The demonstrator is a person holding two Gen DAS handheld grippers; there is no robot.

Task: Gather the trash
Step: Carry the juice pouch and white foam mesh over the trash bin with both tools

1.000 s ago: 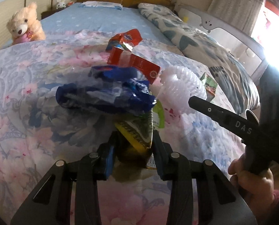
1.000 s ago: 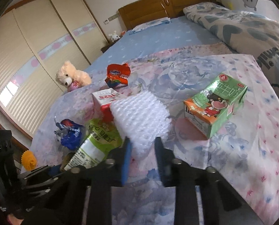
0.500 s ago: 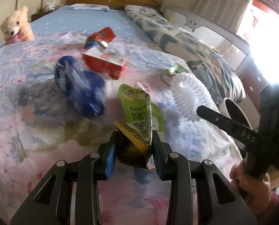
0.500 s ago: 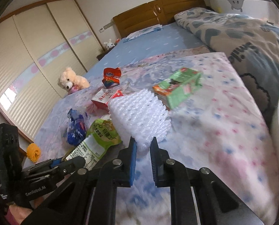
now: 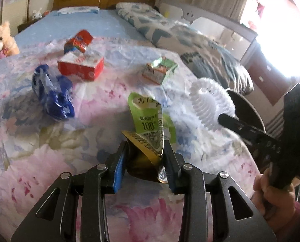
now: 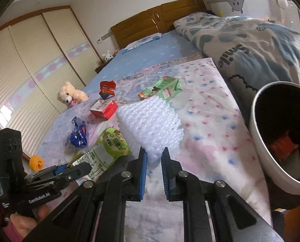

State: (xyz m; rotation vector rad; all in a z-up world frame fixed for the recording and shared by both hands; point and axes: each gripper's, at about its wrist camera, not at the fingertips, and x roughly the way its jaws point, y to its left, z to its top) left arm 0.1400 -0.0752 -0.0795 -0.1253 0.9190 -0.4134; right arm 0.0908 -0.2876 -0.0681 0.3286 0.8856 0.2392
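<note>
Two loads are up: the left hand-held gripper [image 5: 144,157] is clamped on a green pouch [image 5: 147,121], the right hand-held gripper [image 6: 154,161] on white bubble wrap [image 6: 150,121]. Carry both over the bin [image 6: 258,147] at the near right before letting go; cartons [image 6: 103,110] wait farther up the bed [image 6: 206,109].

— What was hidden?
— The green pouch's [image 5: 147,119] lower end sat behind the left gripper's [image 5: 144,157] fingers; the trash bin [image 6: 258,141] ran off the frame's right edge.
— And inside?
— Something orange [image 6: 282,148], too dark to identify.
</note>
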